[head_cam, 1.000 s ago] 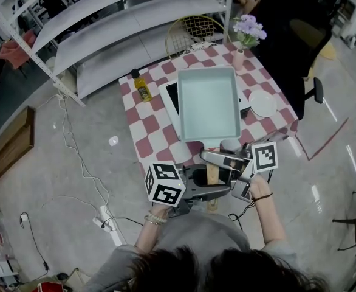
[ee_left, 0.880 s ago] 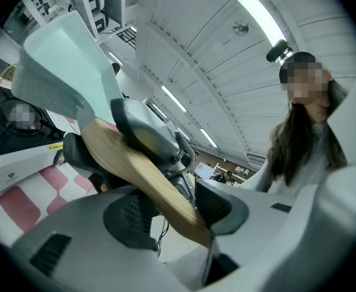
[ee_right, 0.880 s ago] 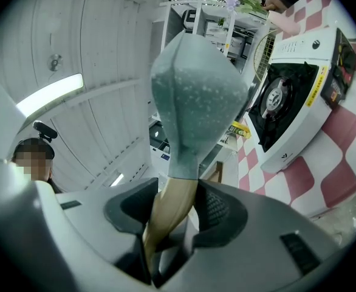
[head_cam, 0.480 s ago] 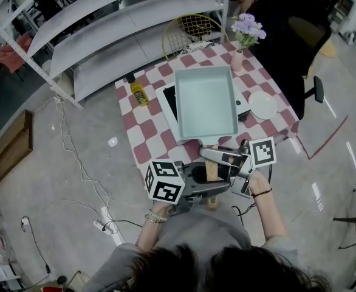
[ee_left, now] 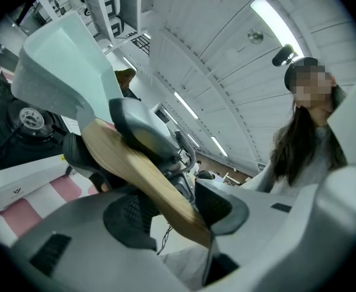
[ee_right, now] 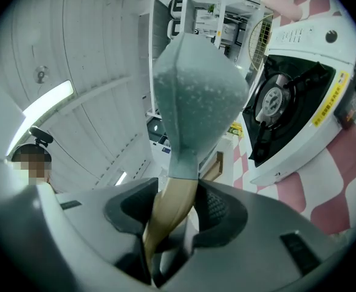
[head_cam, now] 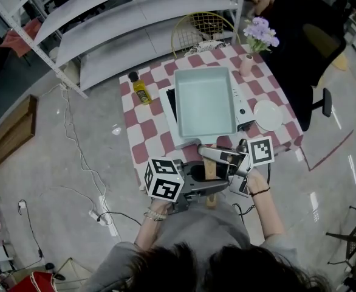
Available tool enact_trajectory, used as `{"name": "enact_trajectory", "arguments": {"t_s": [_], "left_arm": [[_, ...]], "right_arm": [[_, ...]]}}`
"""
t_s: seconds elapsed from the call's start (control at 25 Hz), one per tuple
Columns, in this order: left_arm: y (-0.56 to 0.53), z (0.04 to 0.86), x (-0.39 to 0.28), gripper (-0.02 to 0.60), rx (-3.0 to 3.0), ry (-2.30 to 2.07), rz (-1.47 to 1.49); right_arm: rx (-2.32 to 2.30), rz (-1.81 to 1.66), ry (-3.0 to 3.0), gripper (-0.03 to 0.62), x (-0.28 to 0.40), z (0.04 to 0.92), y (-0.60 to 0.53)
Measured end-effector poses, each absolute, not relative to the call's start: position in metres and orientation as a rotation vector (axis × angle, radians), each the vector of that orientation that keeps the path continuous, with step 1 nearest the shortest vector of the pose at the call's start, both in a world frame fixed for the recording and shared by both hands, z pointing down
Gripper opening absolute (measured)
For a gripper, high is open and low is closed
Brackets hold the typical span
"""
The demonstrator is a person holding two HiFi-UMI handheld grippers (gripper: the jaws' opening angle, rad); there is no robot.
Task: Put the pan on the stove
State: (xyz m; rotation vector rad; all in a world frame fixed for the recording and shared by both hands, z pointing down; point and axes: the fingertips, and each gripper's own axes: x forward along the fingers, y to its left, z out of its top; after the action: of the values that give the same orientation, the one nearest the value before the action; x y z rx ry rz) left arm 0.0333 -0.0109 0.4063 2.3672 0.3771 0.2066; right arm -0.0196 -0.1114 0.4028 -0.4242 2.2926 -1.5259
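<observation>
The pan (head_cam: 205,108), a rectangular pale-teal tray with a tan wooden handle (head_cam: 209,174), is being held just above the stove (head_cam: 243,111) on the table (head_cam: 147,132). The left gripper (head_cam: 209,189) and the right gripper (head_cam: 213,158) are both clamping the handle.

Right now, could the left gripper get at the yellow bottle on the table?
Probably not yet: the left gripper is clamped on the wooden handle of the pan and would have to let go first. The yellow bottle itself stands unobstructed.
</observation>
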Motion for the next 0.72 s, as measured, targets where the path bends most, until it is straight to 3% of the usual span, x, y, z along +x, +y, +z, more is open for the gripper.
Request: {"name": "enact_trajectory", "arguments": {"t_s": [0.72], "left_arm": [[-0.066,0.43,0.089,0.196,2.279,0.15,0.182]], "right_arm": [[-0.209,-1.726,2.31,0.195,0.019,0.432,-0.156]]}}
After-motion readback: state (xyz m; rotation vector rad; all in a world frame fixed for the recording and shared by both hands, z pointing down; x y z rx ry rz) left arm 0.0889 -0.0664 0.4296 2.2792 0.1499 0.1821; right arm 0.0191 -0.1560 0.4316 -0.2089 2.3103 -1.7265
